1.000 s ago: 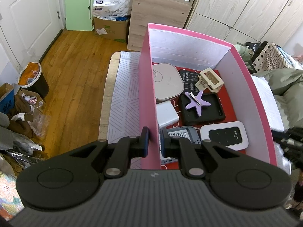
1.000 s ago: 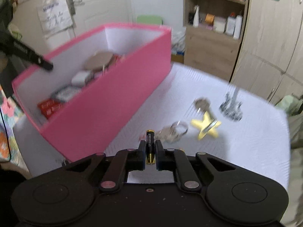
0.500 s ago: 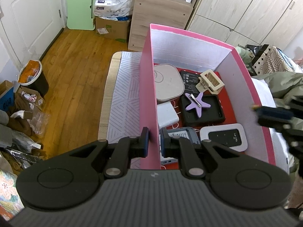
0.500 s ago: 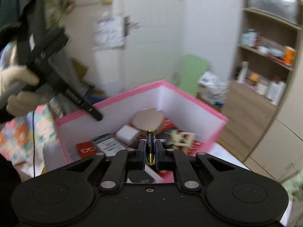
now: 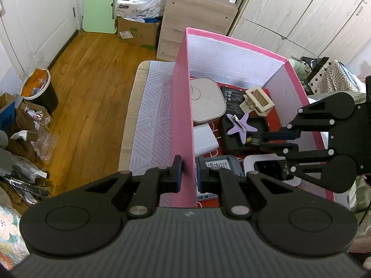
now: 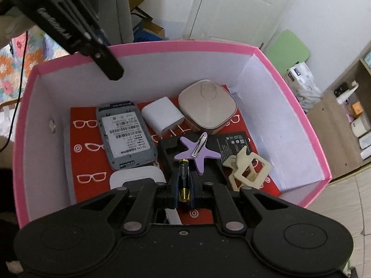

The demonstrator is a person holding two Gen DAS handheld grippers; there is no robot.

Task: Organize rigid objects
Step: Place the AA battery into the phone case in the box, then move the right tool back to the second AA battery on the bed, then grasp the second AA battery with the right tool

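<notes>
Your right tongs point(image 6: 184, 191) have swung over the pink box point(image 6: 289, 88), clamped on the battery point(image 6: 183, 178): light, rigid, slippery. Left tongs point(image 5: 189, 173) pinch the box wall.

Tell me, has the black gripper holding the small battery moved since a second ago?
Yes. The right gripper, shut on the black-and-gold battery, has swung from beside the pink cardboard box to above its inside, over the purple star-shaped hair clip.
</notes>
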